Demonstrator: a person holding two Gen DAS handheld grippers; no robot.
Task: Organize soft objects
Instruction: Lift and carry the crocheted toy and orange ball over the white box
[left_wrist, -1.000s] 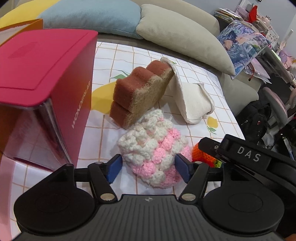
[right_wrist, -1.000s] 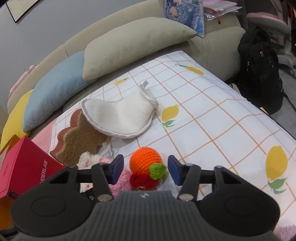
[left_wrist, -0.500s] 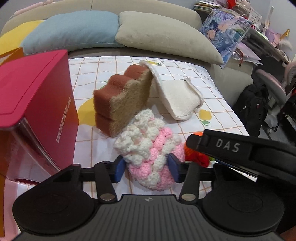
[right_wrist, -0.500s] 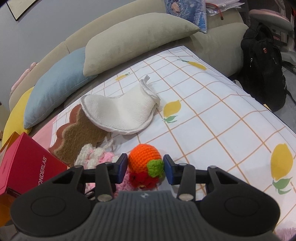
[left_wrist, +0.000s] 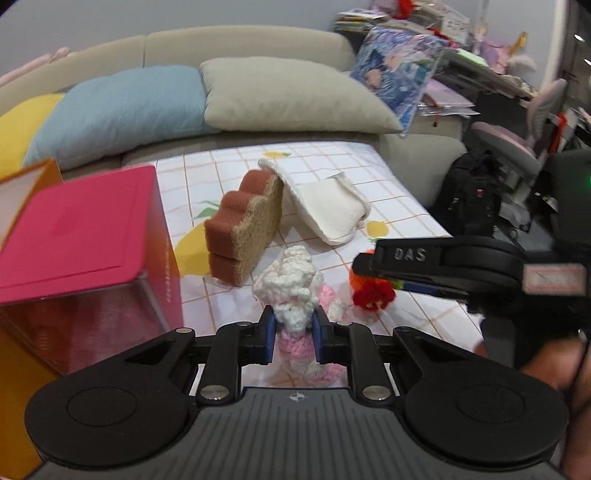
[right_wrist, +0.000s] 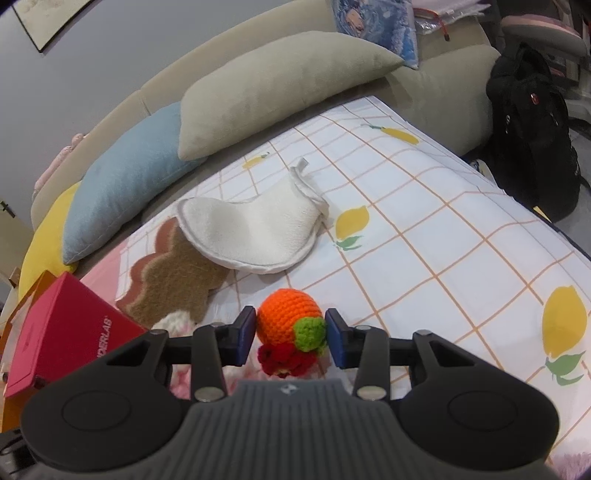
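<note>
My left gripper (left_wrist: 293, 338) is shut on a pink and white crochet piece (left_wrist: 291, 291), squeezing it and holding it above the lemon-print cloth (left_wrist: 325, 158). My right gripper (right_wrist: 290, 338) is shut on an orange crochet ball (right_wrist: 284, 317) with a green and red tuft. That ball (left_wrist: 371, 291) and the right gripper's body show at the right of the left wrist view. A brown sponge (left_wrist: 245, 230) leans upright, with a white mitt (left_wrist: 327, 206) resting against it. The sponge (right_wrist: 173, 280) and mitt (right_wrist: 255, 229) lie beyond the ball in the right wrist view.
A pink box (left_wrist: 81, 236) stands at the left, with an orange box (left_wrist: 22, 184) behind it. Yellow, blue (left_wrist: 118, 107) and beige (left_wrist: 288, 96) cushions line the sofa behind. A black backpack (right_wrist: 532, 122) sits on the floor at the right.
My left gripper closed on the pink and white crochet piece and lifted it. My right gripper closed on the orange ball and raised it slightly.
</note>
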